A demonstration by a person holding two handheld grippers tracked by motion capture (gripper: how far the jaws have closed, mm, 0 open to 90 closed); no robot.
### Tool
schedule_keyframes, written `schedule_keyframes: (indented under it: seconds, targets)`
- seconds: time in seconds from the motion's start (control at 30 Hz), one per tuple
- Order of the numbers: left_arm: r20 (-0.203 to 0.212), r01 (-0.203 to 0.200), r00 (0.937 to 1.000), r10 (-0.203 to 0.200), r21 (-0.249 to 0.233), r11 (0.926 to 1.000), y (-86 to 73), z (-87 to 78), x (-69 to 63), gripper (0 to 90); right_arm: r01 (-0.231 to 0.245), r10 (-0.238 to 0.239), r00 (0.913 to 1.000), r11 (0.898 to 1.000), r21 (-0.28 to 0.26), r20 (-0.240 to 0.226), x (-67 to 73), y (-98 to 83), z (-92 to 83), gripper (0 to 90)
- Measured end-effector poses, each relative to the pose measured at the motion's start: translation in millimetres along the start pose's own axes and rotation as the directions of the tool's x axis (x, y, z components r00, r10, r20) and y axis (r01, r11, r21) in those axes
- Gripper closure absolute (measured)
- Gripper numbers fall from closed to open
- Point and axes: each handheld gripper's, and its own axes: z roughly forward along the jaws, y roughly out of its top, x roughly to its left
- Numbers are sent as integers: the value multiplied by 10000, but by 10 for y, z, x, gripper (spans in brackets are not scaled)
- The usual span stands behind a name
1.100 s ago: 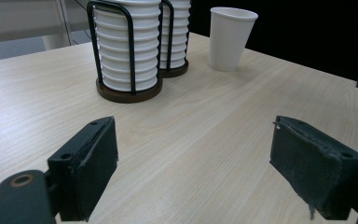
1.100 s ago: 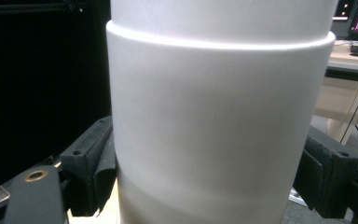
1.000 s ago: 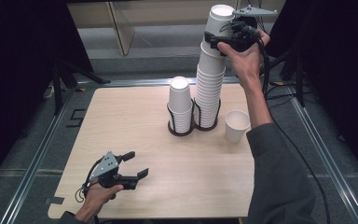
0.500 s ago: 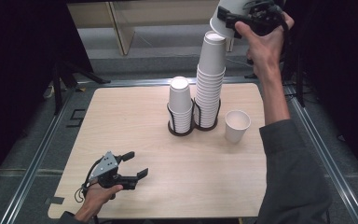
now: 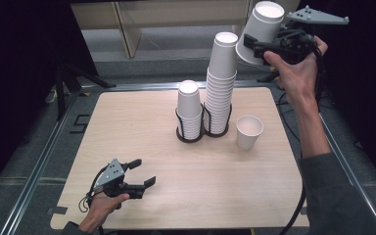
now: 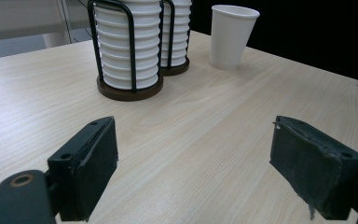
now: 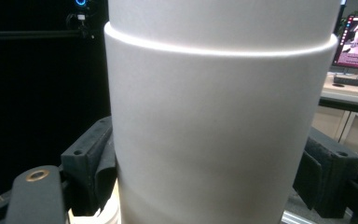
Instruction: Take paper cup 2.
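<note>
Two stacks of white paper cups stand in black wire holders mid-table: a tall stack (image 5: 221, 88) and a shorter stack (image 5: 190, 110). A single upright cup (image 5: 249, 132) stands to their right. My right gripper (image 5: 254, 46) hovers high, right of the tall stack's top, shut on one white cup (image 5: 259, 29) that tilts left. In the right gripper view that cup (image 7: 214, 93) sits between both pads (image 7: 93, 163). My left gripper (image 5: 145, 172) rests low near the table's front left, open with nothing between its jaws. Ahead of it stand the shorter stack (image 6: 129, 46) and the single cup (image 6: 233, 35).
The light wooden table (image 5: 127, 122) has a metal frame around it, with dark floor beyond. Shelving stands behind the table's far edge. A lit monitor (image 7: 356, 42) is off past the held cup. Cables trail from both grippers.
My right gripper has carried the cup from the top of the tall stack up and away to the right. The left gripper has stayed put.
</note>
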Motion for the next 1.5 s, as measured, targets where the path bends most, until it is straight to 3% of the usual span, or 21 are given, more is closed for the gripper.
schedule_keyframes:
  seconds: [0.33, 0.5, 0.63, 0.77, 0.93, 0.97, 1.03, 1.1, 1.13, 1.33, 1.37, 1.5]
  targets:
    - [-81, 33, 10000, -32, 74, 10000, -2, 2, 2, 146, 35, -35, 10000, 9999, 106, -37, 66, -521, -313, 193]
    - [-193, 12, 9998, -7, 262, 9997, 2, -6, 5, 146, -79, 93, 9993, 9992, 387, -361, 184, -888, -335, 193]
    - [-100, 89, 9999, -88, 87, 9999, -6, 10, 13, 146, -433, 484, 9952, 9972, 610, -846, 338, -1217, -288, 193]
    - [-71, 85, 9999, -84, 74, 9999, -8, 12, 14, 146, -283, 372, 9918, 9969, 734, -1225, 466, -1451, -209, 193]
    - [-133, 56, 9999, -54, 138, 9999, -9, 9, 10, 146, -577, 726, 9792, 9949, 832, -1892, 640, -1710, -84, 193]
    - [-90, 49, 9999, -48, 93, 9999, -12, 13, 13, 146, -566, 710, 9800, 9950, 818, -1860, 664, -1749, -65, 193]
    - [-103, 62, 9999, -61, 85, 9999, -14, 14, 13, 146, -739, 927, 9723, 9928, 940, -2148, 726, -1828, -15, 193]
    - [-132, 82, 9999, -81, 72, 9999, -14, 13, 13, 146, -423, 584, 9757, 9959, 799, -2112, 760, -1894, 40, 193]
    - [-115, 62, 9999, -62, 78, 10000, -14, 13, 15, 146, -644, 871, 9691, 9925, 1043, -2306, 803, -1923, 57, 193]
    - [-178, -4, 9998, 6, 160, 9999, -14, 11, 11, 146, -160, 487, 9661, 9914, 1298, -2536, 960, -2103, 176, 192]
    - [-134, 1, 9999, 0, 84, 10000, -16, 16, 13, 145, -210, 591, 9604, 9898, 1410, -2722, 991, -2137, 196, 192]
    - [-197, 13, 9998, -13, 12, 10000, -15, 15, 16, 145, -108, 562, 9555, 9877, 1560, -2895, 1089, -2250, 259, 192]
